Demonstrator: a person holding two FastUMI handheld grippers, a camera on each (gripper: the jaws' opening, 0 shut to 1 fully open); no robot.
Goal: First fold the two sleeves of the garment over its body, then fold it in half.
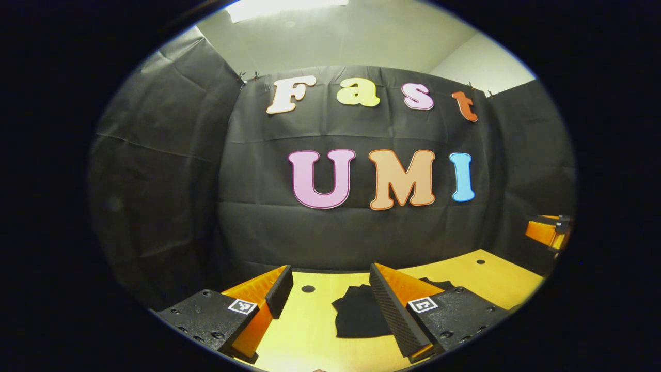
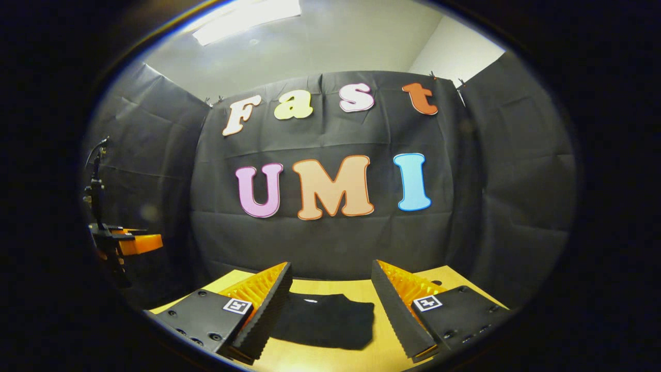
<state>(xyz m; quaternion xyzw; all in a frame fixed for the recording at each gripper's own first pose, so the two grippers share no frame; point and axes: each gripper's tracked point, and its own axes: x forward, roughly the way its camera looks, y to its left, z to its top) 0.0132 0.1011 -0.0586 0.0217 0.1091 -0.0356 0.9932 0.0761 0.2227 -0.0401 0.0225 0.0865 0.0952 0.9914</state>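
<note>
- The garment (image 1: 361, 315) is a small black bundle lying flat on the yellow wooden table (image 1: 496, 279), already folded into a compact, roughly rectangular shape.
- In the left gripper view, the left gripper (image 1: 330, 302) hangs above the table's near edge with its jaws wide apart and nothing between them; the garment lies beyond the fingertips, toward the right finger, which covers part of its right side.
- A small dark round hole (image 1: 308, 289) in the table sits just to the left of the garment, on the side nearer the wall.
- In the right gripper view, the right gripper (image 2: 330, 305) is likewise held above the table (image 2: 454, 276) with its jaws spread wide and empty; the garment (image 2: 325, 320) lies between and past the fingers, closer to the left one, which hides its left edge.
- A tiny pale mark (image 2: 310, 300) (perhaps a tag; too small to tell) shows at the garment's far edge.
- Neither gripper touches the garment.
- Far to the right of the garment, at the edge of the left gripper view, part of the other gripper shows as an orange piece held off the table.
- Behind the garment, the black cloth wall (image 1: 155, 170) rises from the table's far edge, with a pale ceiling (image 2: 310, 46) above.
</note>
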